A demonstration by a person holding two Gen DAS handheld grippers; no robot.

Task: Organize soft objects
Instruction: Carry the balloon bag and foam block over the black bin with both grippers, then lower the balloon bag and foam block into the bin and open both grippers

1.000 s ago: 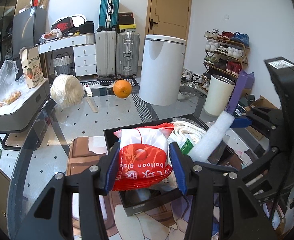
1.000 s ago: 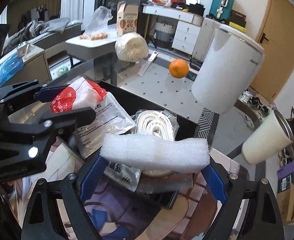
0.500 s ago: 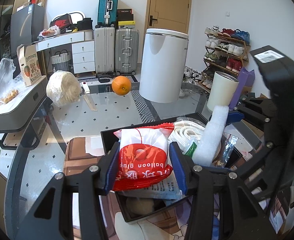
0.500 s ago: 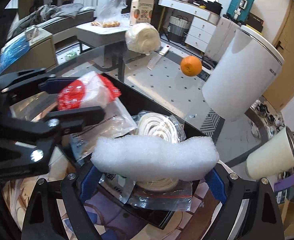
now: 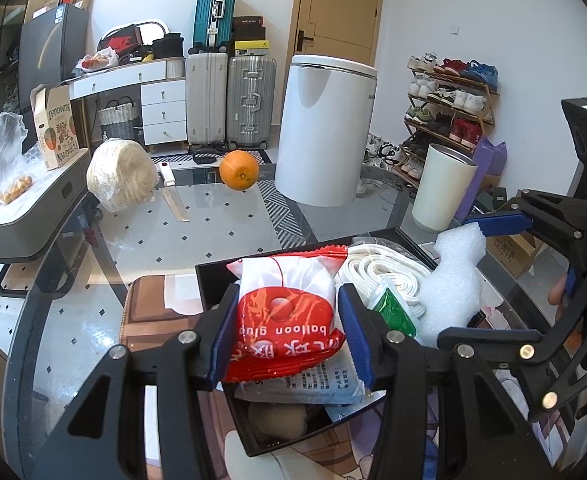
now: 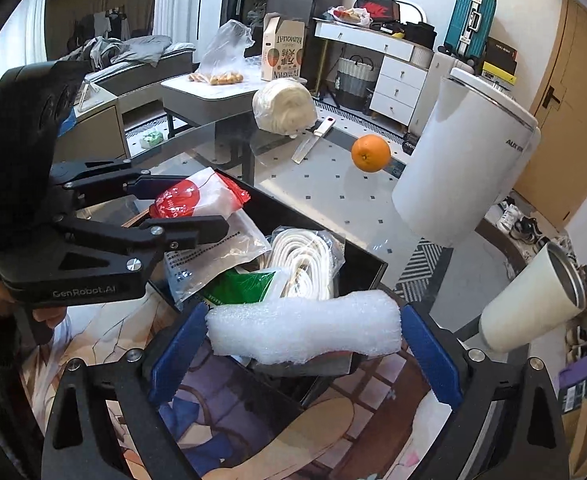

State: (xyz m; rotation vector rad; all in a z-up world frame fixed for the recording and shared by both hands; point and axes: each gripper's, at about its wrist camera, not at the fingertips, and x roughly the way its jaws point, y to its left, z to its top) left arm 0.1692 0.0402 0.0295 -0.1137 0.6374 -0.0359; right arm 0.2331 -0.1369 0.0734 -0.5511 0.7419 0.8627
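- Both tongs are loaded: the left gripper (image 5: 289, 334) is clamped on the red-and-white balloon glue packet (image 5: 287, 316); the right gripper (image 6: 303, 338) is closed on the white foam block (image 6: 303, 334), pads at its two ends.
- Taking the black box (image 6: 367, 266) as landmark: the packet hangs above the box's left part, over a clear printed bag (image 6: 213, 250) lying inside; the foam sits at the box's near-right rim, seemingly just above it.
- Foam's long axis runs straight across the right gripper, fingertip to fingertip, and roughly along that near rim; the bundle of white cord (image 6: 303, 258) and a green sachet (image 6: 241, 286) lie in the box just beyond it.
- Judgement: the foam is the nearer thing to a free spot, so the right hand would likely go first; a short push forward over the rim, then a release, would land it on the cord; the packet needs only a drop.
- Risk, as I judge it: the box looks full, so the light foam could perch on the rim and tip out.
- Beyond the box on the glass table (image 5: 229, 232): an orange (image 5: 239, 169), a wrapped white bundle (image 5: 120, 174) and a knife (image 5: 173, 196), all well apart.
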